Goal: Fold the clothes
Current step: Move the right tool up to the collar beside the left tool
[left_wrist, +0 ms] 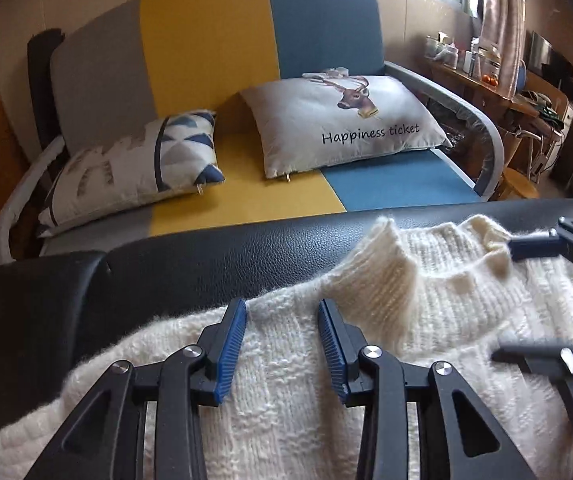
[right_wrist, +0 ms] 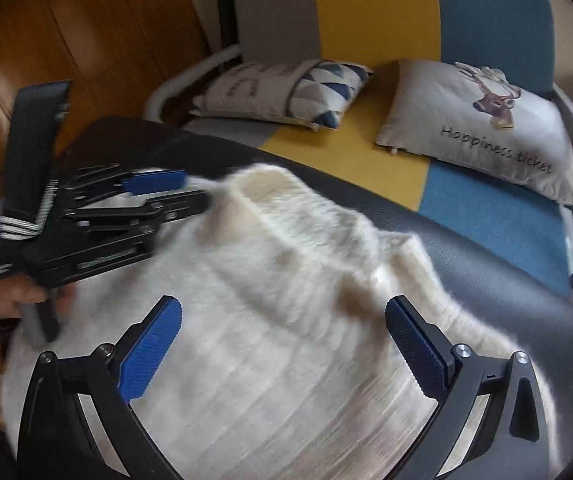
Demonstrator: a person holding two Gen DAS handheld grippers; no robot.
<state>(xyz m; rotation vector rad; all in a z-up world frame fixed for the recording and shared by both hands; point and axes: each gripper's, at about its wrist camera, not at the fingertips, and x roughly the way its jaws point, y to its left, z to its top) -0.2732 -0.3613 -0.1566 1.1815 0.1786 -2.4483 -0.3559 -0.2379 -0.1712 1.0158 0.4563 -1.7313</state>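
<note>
Cream chunky-knit sweater (left_wrist: 294,364) lay spread on the black leather tabletop (left_wrist: 206,256), filling lower frame. Left gripper (left_wrist: 282,320) fingers were spread over its edge, pinching nothing; right gripper (right_wrist: 282,316) fingers spread wide above it.

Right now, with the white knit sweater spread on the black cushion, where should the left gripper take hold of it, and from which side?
Probably the far shoulder edge of the sweater, left of the raised collar. That hem lies thin and flat on the black cushion, directly ahead of the open left gripper, so coming from the near side, tilted down over the knit, should pinch it cleanly.
</note>
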